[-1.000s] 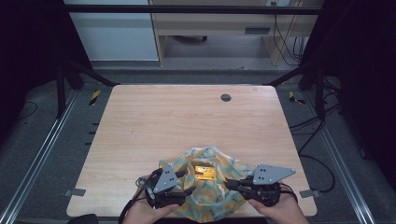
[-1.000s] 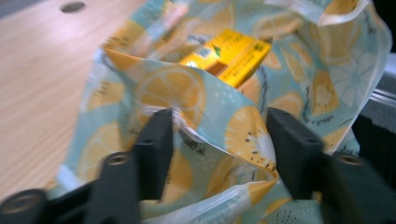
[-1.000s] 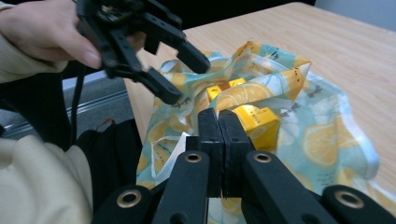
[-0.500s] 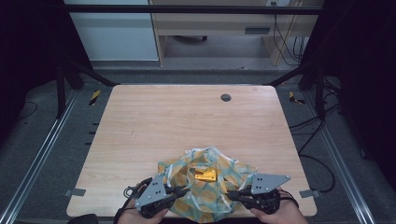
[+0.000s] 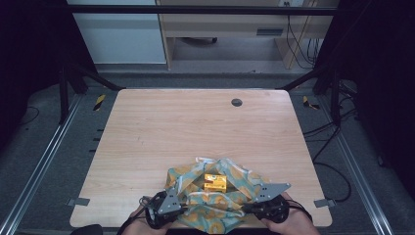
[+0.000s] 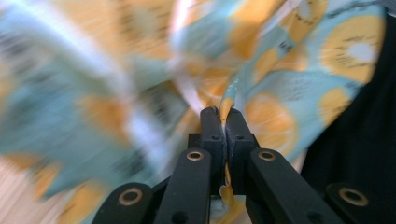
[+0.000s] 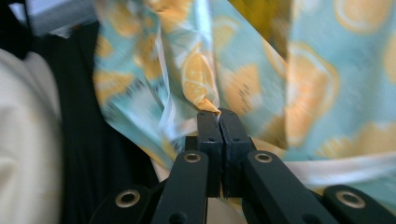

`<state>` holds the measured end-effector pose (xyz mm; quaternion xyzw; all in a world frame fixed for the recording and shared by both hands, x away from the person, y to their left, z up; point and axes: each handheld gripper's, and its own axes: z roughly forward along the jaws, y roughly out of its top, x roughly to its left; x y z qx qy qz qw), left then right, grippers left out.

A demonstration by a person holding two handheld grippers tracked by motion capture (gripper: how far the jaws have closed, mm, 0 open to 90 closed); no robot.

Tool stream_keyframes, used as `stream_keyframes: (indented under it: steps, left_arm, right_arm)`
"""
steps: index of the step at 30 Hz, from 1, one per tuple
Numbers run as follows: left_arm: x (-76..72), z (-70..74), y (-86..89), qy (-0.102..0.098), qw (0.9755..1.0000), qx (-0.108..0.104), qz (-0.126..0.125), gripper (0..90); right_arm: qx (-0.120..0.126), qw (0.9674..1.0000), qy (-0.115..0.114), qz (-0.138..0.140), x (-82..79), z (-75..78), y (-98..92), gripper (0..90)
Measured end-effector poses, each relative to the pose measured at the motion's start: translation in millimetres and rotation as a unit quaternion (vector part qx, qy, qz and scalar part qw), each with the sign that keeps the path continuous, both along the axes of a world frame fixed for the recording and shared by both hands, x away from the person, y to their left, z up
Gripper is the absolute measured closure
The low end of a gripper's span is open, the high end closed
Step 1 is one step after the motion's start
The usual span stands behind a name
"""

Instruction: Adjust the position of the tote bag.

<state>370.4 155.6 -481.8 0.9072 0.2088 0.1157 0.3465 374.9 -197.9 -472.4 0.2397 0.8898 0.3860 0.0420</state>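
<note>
High view: a crumpled teal cloth printed with orange citrus slices [image 5: 215,196] lies at the near edge of the pale wooden desk [image 5: 195,127], with a small yellow box [image 5: 215,182] sitting on its middle. The left claw [image 5: 169,211] is at the cloth's near left corner and the right claw [image 5: 254,208] at its near right corner, each held by a hand coming in from the desk's near side.

In the left gripper view the jaws are pressed together with a thin fold of the cloth [image 6: 261,93] pinched between the pads; the fabric beyond is blurred. In the right gripper view the jaws are likewise clamped, with a gathered tip of the cloth [image 7: 201,74] caught at their ends. The left claw's jaws have just been closing, and the fold now sits between them.

My reading is that the step in hand is securing the two near corners so that the cloth can be wrapped over the box. The next move probably calls for lifting both corners together and carrying them across the box, keeping the pull even so the box does not slide off the middle or the thin folds slip out.
</note>
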Motion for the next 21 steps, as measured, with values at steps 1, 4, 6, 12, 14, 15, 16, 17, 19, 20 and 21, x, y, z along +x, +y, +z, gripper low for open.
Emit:
stream_keyframes:
  steps: [1,4,6,12,14,15,16,17,19,20,21]
  left_arm:
    - [1.2,-0.1,3.2,0.001,0.9999,-0.002,0.011,88.4]
    - [2.9,-2.3,9.7,0.011,0.9997,-0.005,0.023,87.7]
    - [2.5,-2.5,11.6,0.012,0.9996,-0.008,0.023,85.5]
    - [0.4,3.5,13.2,-0.005,0.9991,-0.035,0.025,76.9]
    - [-0.7,6.7,13.6,-0.01,0.9988,-0.04,0.025,74.1]
    - [-1.6,8.5,13.6,-0.015,0.9987,-0.043,0.025,72.3]
    - [-2.4,10.7,13.5,-0.019,0.9983,-0.048,0.027,68.7]
    - [-3.0,13.8,14.0,-0.022,0.9981,-0.051,0.026,65.2]
    - [-4.9,20.7,14.6,-0.03,0.9975,-0.059,0.024,63.1]
    - [-5.8,23.0,14.9,-0.032,0.9973,-0.062,0.025,60.4]
    - [-7.0,26.0,15.5,-0.034,0.997,-0.065,0.023,59.0]
  right_arm:
    - [-0.006,1.0,0.004,-0.006,1.6,-3.1,-1.6,89.1]
    - [-0.012,0.9998,0.008,-0.014,4.3,-9.4,-5.1,88.5]
    - [-0.001,0.9999,0.006,-0.014,4.2,-9.0,-6.5,83.2]
    - [0.043,0.9987,-0.02,-0.017,-2.2,11.9,-12.1,58.4]
    - [0.056,0.9978,-0.029,-0.018,-3.3,21.5,-13.8,53.5]
    - [0.063,0.9973,-0.034,-0.019,-3.1,26.3,-14.8,52.0]
    - [0.068,0.9966,-0.04,-0.022,-2.2,30.7,-15.6,50.6]
    - [0.071,0.9961,-0.045,-0.028,-0.6,34.9,-15.8,48.5]
    - [0.093,0.994,-0.048,-0.032,4.3,43.1,-16.0,46.8]
    - [0.1,0.9929,-0.052,-0.038,7.7,47.5,-15.4,45.4]
    - [0.098,0.9927,-0.057,-0.04,9.8,49.7,-14.6,44.3]
